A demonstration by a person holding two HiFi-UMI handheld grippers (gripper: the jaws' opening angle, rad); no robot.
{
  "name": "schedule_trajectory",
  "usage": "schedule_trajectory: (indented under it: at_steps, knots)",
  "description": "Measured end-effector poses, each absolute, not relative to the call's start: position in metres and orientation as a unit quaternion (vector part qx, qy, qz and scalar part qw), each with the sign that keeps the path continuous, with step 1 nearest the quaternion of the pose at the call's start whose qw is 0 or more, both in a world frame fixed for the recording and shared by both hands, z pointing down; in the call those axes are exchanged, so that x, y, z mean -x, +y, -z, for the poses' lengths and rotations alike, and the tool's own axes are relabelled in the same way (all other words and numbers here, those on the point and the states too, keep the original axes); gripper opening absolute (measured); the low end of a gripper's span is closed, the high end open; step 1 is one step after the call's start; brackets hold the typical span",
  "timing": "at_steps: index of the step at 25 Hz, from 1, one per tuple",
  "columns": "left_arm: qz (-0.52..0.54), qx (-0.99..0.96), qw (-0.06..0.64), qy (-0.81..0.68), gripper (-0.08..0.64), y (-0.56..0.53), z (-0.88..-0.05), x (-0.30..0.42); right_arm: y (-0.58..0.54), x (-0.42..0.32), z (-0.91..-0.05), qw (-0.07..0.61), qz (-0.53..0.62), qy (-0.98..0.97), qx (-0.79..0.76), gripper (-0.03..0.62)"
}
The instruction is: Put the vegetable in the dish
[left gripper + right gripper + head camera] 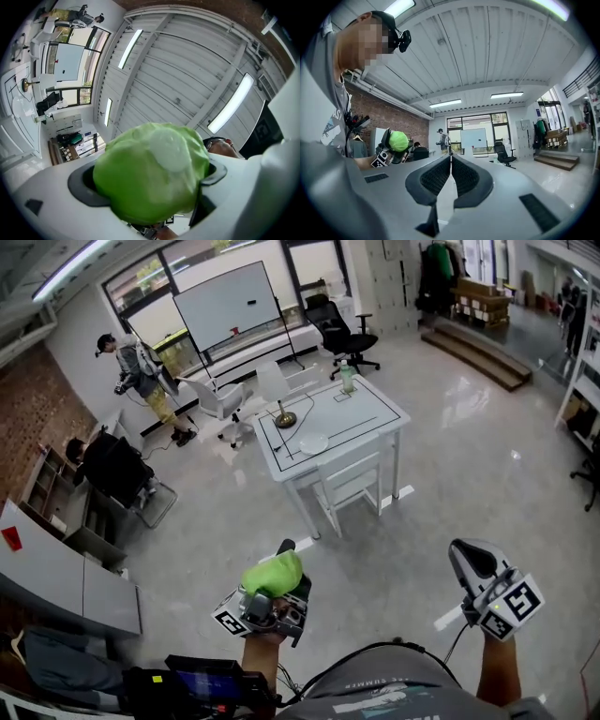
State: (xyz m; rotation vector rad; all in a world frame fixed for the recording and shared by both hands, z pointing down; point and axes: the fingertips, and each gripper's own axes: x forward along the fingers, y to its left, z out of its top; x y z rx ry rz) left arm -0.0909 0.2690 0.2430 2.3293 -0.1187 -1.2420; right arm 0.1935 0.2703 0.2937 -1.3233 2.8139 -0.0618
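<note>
**Locked in tight!**

The left tool [151, 183] has a green leafy vegetable [146, 172] clamped squarely between its jaws. It is tilted up at a ribbed ceiling [178, 79] with strip lights [233, 102], and a white surface [16, 110] sits far left.

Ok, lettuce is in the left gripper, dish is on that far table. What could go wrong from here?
1. The round lettuce bulges past the fingers of the left gripper, so it might slip on the way.
2. A chair stands at the near side of the table, in front of the dish, and may hamper the reach.
3. The dish looks shallow; the lettuce could roll off.
</note>
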Motion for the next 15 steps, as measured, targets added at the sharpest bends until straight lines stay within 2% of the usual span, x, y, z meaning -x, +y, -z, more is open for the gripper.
schedule_trajectory:
  at_steps: [8, 15]
  knots:
    - [0.501, -0.833, 0.224, -0.068, 0.526, 0.219, -0.256, 0.061, 0.192, -0.204, -0.284, -0.028, -0.015, 0.934, 0.356, 0.008]
    - [0.492, -0.835, 0.237, -0.069, 0.526, 0.185, -0.248, 0.089, 0.168, -0.194, -0.282, -0.026, 0.003, 0.925, 0.379, 0.008]
